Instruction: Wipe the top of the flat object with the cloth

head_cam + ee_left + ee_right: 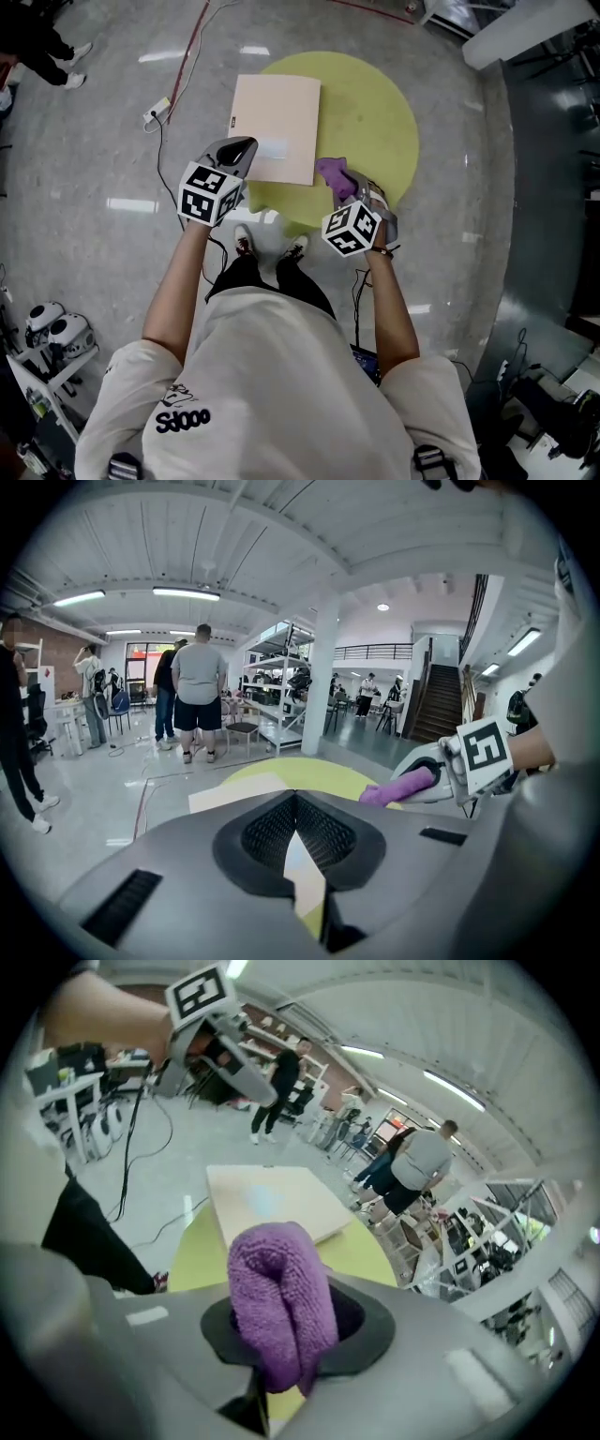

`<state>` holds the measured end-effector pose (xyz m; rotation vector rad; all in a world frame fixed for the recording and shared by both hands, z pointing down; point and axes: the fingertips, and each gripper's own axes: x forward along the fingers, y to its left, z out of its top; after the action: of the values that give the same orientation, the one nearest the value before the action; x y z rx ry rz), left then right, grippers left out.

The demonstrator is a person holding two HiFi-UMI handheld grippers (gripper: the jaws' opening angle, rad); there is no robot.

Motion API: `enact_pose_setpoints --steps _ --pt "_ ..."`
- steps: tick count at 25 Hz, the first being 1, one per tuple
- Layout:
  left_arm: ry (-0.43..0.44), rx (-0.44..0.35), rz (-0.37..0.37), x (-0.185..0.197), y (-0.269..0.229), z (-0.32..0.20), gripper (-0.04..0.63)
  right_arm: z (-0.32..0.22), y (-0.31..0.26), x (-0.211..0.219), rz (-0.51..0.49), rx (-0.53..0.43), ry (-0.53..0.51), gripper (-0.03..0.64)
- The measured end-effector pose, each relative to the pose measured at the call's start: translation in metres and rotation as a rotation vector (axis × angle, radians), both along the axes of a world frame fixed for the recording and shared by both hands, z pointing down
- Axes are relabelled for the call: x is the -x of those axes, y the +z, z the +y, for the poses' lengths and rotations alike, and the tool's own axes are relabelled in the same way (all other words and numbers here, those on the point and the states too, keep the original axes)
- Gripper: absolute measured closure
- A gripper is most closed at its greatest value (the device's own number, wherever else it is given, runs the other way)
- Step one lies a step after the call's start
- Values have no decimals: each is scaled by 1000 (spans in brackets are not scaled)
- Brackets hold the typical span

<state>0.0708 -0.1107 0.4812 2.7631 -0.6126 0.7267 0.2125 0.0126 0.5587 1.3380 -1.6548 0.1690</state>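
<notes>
Polished grey floor (112, 122) ringed a round yellow table (375, 112) where the flat beige object (277, 127) lay, apparently not yet wiped. The right gripper (354, 187) clamped the purple cloth (335, 175) just beside the object's near corner. The left gripper (246, 148), jaws closed on nothing, hovered over its near edge.

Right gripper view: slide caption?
Right gripper shut on a folded purple cloth, beige board beyond it on the yellow circle.

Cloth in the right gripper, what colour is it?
Purple. The cloth shows best in the right gripper view.
</notes>
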Motion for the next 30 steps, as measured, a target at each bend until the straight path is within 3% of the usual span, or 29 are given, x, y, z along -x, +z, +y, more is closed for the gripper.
enact_pose_setpoints --steps 6,13,22,30 --pt "66 -94 61 -14 -53 -5 589 -28 -87 -12 -311 -193 205 536" --pt "100 -221 148 -17 -128 -14 589 -46 -191 -4 -505 -403 226 537" --pt "116 -319 247 -10 -198 -21 589 -61 -279 10 -497 -590 166 537" --pt "120 -429 275 -7 -244 -34 589 -79 -325 20 -439 -666 81 537"
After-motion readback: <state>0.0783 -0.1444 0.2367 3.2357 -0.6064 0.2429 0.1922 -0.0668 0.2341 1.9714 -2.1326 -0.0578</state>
